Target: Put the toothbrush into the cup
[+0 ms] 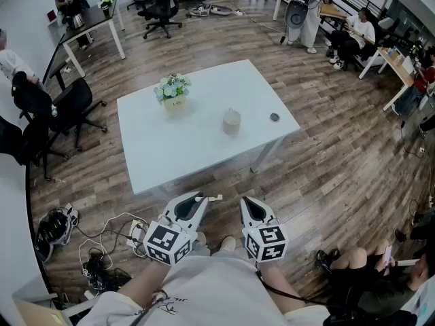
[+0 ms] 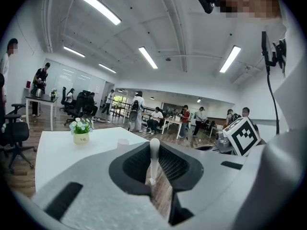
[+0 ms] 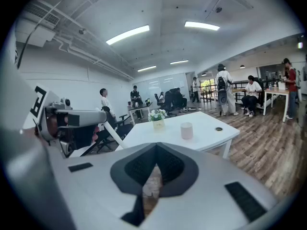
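A pale cup (image 1: 232,121) stands upright on the white table (image 1: 197,155), right of its middle; it also shows as the cup (image 2: 123,144) and the cup (image 3: 186,130) in the gripper views. My left gripper (image 1: 200,197) hangs off the table's near edge, shut on a white toothbrush (image 2: 154,159) that stands up between the jaws; its end pokes out at the toothbrush (image 1: 213,197). My right gripper (image 1: 246,201) is beside it, shut with nothing held, its jaws (image 3: 154,174) pointing at the table.
A small pot of flowers (image 1: 174,91) sits at the table's back left, and a dark round cable hole (image 1: 274,117) near its right edge. Cables and a power strip (image 1: 132,231) lie on the wood floor at left. Office chairs (image 1: 75,111) and people at desks surround the table.
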Action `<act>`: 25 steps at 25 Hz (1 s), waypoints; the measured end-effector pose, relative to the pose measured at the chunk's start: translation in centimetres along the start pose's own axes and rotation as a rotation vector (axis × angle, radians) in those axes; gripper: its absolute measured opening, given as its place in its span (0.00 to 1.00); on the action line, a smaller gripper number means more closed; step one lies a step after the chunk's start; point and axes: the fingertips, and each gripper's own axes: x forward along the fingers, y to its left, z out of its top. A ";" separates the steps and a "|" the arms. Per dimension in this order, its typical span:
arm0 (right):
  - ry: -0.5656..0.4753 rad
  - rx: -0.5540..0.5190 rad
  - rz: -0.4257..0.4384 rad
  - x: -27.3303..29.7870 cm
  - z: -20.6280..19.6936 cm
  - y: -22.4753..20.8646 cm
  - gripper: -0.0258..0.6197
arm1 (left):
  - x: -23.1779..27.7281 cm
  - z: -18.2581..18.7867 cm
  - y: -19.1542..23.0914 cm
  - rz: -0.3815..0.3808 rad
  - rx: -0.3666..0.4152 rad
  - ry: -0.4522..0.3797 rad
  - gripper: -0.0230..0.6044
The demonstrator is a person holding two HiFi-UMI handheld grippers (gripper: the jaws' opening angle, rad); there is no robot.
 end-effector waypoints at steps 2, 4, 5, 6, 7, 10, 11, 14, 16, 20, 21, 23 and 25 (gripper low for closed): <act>0.005 -0.002 0.002 0.0 -0.2 0.0 0.07 | 0.1 0.0 -0.1 -0.002 0.003 0.004 0.13; 0.011 0.002 0.003 0.1 -0.5 0.0 0.07 | 0.2 -0.1 -0.2 -0.004 0.005 0.006 0.13; 0.014 0.008 0.003 0.2 -0.6 0.0 0.07 | 0.2 -0.1 -0.2 -0.005 0.005 0.006 0.13; 0.015 0.015 0.005 0.2 -0.7 0.0 0.07 | 0.2 -0.1 -0.2 -0.006 0.005 0.007 0.13; 0.014 0.021 0.005 0.3 -0.7 0.0 0.07 | 0.1 -0.1 -0.2 -0.007 0.006 0.007 0.13; 0.008 0.026 -0.003 0.4 -0.7 -0.2 0.07 | 0.1 -0.1 -0.1 -0.007 0.007 0.010 0.13; 0.001 0.029 -0.006 0.4 -0.6 -0.3 0.07 | 0.1 -0.1 -0.1 -0.007 0.007 0.010 0.13; -0.018 0.041 -0.009 0.4 -0.3 -0.6 0.07 | 0.2 -0.1 -0.1 -0.007 0.009 0.010 0.13; -0.016 0.043 -0.010 0.5 -0.3 -0.5 0.07 | 0.2 -0.1 0.0 -0.008 0.008 0.012 0.13; -0.009 0.048 -0.016 0.8 -0.3 -0.4 0.07 | 0.2 -0.1 0.4 -0.015 0.005 0.015 0.13; -0.008 0.050 -0.018 0.9 -0.3 -0.4 0.07 | 0.2 -0.1 0.4 -0.017 0.004 0.016 0.13; -0.006 0.052 -0.023 1.0 -0.3 -0.5 0.07 | 0.2 0.0 0.5 -0.022 0.003 0.017 0.13; -0.004 0.053 -0.030 1.1 -0.2 -0.5 0.07 | 0.2 0.0 0.8 -0.026 0.003 0.016 0.13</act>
